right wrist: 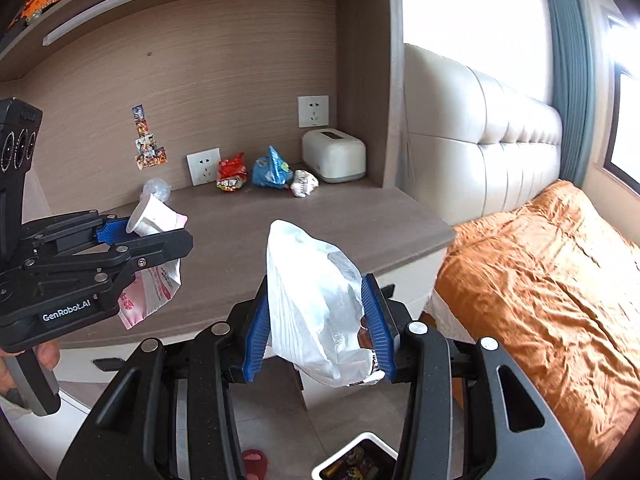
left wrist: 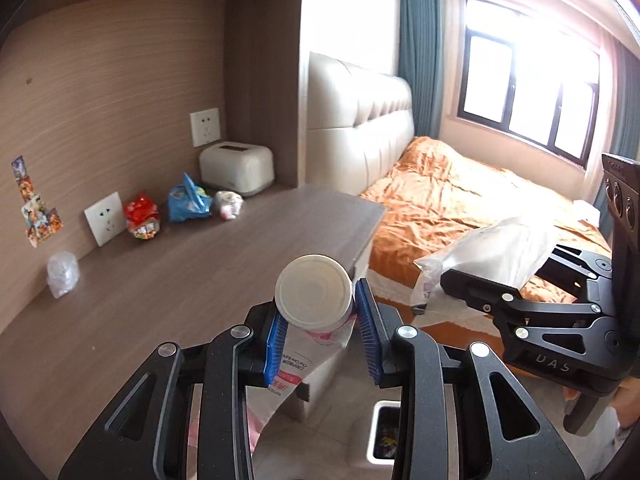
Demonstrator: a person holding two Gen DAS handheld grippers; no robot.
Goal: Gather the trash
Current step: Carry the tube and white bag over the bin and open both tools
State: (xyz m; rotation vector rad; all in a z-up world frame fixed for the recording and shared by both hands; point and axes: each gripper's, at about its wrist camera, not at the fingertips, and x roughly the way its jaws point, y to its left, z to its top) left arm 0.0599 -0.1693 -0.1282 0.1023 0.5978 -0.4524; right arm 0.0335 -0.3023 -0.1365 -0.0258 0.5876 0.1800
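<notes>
Bin (right wrist: 352, 462) cut off at bottom edge, pouch (left wrist: 296, 364) print blurred, bag (right wrist: 320, 312) contents perhaps wrappers

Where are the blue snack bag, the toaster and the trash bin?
blue snack bag (right wrist: 270, 170): right wrist view, middle of its crumpled front.
toaster (left wrist: 237, 168): left wrist view, centre of its front face.
trash bin (left wrist: 374, 432): left wrist view, left white rim, on the floor below the grippers.

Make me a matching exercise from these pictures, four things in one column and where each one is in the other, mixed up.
Things:
1. white plastic bag
2. pink-and-white pouch
3. toaster
4. trash bin

Places:
A. on the floor below the tools
B. at the back of the desk, under a wall socket
C. in the left tool
D. in the right tool

Pairs: 1-D, 2-C, 3-B, 4-A
</notes>
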